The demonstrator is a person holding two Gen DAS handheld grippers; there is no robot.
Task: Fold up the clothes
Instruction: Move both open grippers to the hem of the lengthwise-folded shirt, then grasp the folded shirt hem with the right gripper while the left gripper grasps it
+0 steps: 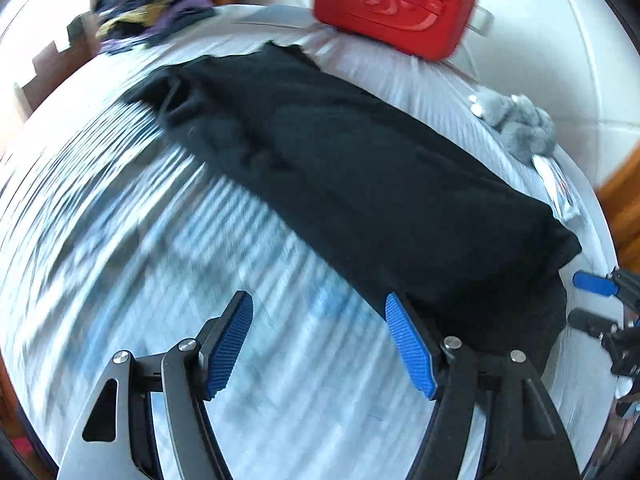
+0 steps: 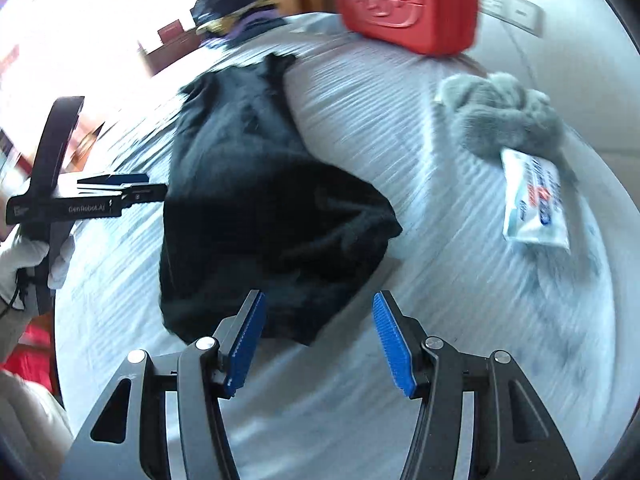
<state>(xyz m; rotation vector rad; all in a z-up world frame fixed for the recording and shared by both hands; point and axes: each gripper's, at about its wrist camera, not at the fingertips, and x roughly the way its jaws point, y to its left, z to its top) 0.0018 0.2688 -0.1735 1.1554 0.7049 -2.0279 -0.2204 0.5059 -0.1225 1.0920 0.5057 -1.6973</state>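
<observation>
**Both grippers open over a half-folded black garment**

The left gripper [image 1: 320, 344] has its jaws spread wide with nothing between them. Its right pad [image 1: 408, 348] sits at the near edge of the black garment [image 1: 340, 168]; whether it touches the cloth cannot be told. The left pad hangs over bare striped sheet [image 1: 140, 260].

The right gripper [image 2: 318, 340] is also spread and empty, hovering just short of the garment's [image 2: 260, 220] near hem. From this view the left gripper [image 2: 116, 188] appears side-on at the garment's left edge, held in a white-gloved hand [image 2: 28, 260].

The garment lies on the sheet as a long dark band running away from the grippers, seemingly already folded lengthwise, with a ragged far end near the red case [image 1: 396, 4]. It looks like soft, thick knit or fleece: light, limp, not slippery, nothing to break. It will sag and bunch if lifted from one point, so the sound hold is probably the two near corners of the hem, one per gripper, pinching all layers together so the lower one does not trail.

Beyond it lie a grey plush toy [image 2: 504, 116], a blue-and-white packet [image 2: 536, 200] touching it, and a heap of dark clothes [image 1: 152, 4] at the far edge. Both views are motion-blurred.
</observation>
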